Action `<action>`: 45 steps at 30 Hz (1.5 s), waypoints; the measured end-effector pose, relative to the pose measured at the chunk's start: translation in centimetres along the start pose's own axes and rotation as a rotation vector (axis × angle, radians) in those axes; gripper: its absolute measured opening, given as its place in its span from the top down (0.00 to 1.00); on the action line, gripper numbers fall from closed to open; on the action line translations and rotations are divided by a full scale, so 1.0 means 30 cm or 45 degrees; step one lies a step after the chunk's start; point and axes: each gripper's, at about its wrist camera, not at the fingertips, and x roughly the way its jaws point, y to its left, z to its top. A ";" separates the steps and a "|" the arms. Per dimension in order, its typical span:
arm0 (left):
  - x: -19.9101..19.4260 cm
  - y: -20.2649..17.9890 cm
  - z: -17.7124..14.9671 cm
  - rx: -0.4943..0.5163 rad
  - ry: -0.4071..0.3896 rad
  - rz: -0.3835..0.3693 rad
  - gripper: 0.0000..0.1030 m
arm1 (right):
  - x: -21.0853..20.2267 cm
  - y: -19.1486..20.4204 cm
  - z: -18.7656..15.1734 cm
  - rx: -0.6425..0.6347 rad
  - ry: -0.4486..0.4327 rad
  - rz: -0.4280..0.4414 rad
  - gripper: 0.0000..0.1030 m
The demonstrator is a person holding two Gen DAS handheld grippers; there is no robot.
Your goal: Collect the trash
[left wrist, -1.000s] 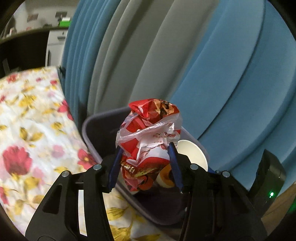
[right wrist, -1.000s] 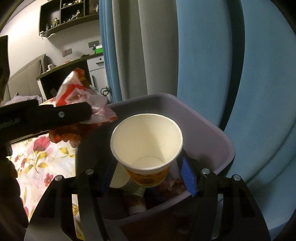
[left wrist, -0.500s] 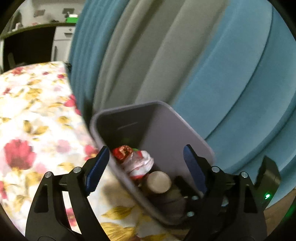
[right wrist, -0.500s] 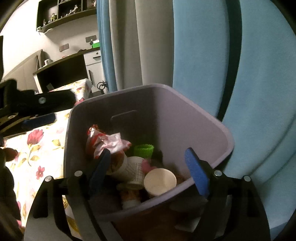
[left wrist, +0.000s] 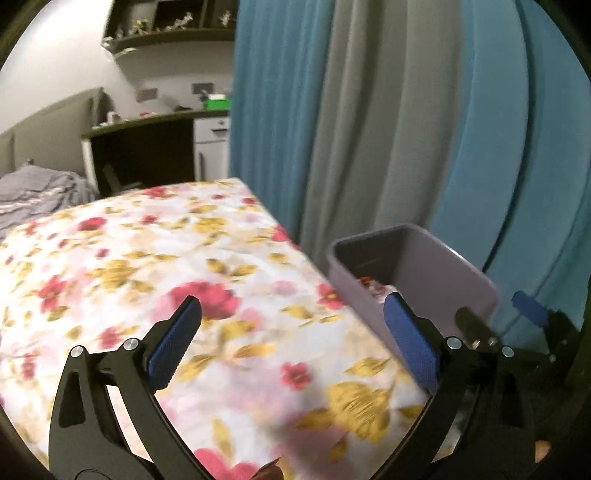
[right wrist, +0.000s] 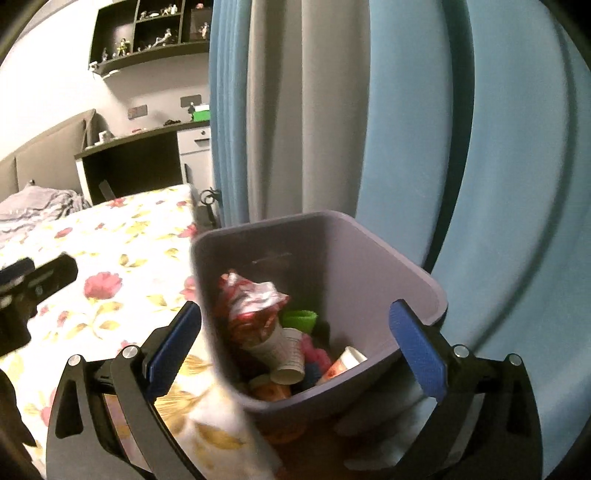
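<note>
A grey-purple trash bin (right wrist: pixel 369 258) stands beside the bed, against the curtains. Inside it lie a crumpled red and white snack wrapper (right wrist: pixel 251 299), paper cups (right wrist: pixel 288 358), a green cup (right wrist: pixel 299 317) and other trash. My right gripper (right wrist: pixel 295 339) is open and empty, just above the bin's near rim. My left gripper (left wrist: pixel 291 332) is open and empty, over the floral bed; the bin (left wrist: pixel 436 266) is to its right, with a bit of the wrapper (left wrist: pixel 369 284) showing inside. The right gripper's blue pad (left wrist: pixel 530 312) shows beyond the bin.
The bed has a floral sheet (left wrist: pixel 147 266) (right wrist: pixel 110 251). Blue and grey curtains (left wrist: pixel 369 110) hang behind the bin. A dark desk with white drawers (right wrist: pixel 162 162) and wall shelves (right wrist: pixel 147 33) stand at the back. Grey bedding (left wrist: pixel 33 192) lies at the far left.
Both grippers opened and dropped their loads into the bin: the left let go of the wrapper, the right the paper cup. Both then pulled back; the left swung left over the bed.
</note>
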 end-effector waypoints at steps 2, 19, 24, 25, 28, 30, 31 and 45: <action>-0.043 0.030 -0.013 -0.004 -0.012 0.030 0.06 | -0.033 0.020 -0.001 0.017 -0.015 0.024 0.05; -0.365 0.239 -0.189 -0.069 -0.083 0.166 0.06 | -0.305 0.246 -0.082 -0.043 -0.110 0.065 0.05; -0.431 0.275 -0.237 -0.077 -0.094 0.192 0.06 | -0.372 0.294 -0.115 -0.069 -0.144 0.069 0.05; -0.445 0.283 -0.244 -0.077 -0.103 0.199 0.06 | -0.382 0.302 -0.120 -0.071 -0.149 0.071 0.05; -0.478 0.302 -0.257 -0.086 -0.115 0.206 0.06 | -0.413 0.322 -0.139 -0.073 -0.161 0.081 0.05; -0.495 0.313 -0.263 -0.094 -0.119 0.204 0.06 | -0.428 0.328 -0.148 -0.071 -0.165 0.086 0.05; -0.504 0.317 -0.267 -0.095 -0.123 0.205 0.06 | -0.433 0.329 -0.152 -0.068 -0.167 0.087 0.05; -0.533 0.315 -0.280 -0.094 -0.140 0.203 0.06 | -0.468 0.336 -0.162 -0.066 -0.189 0.096 0.05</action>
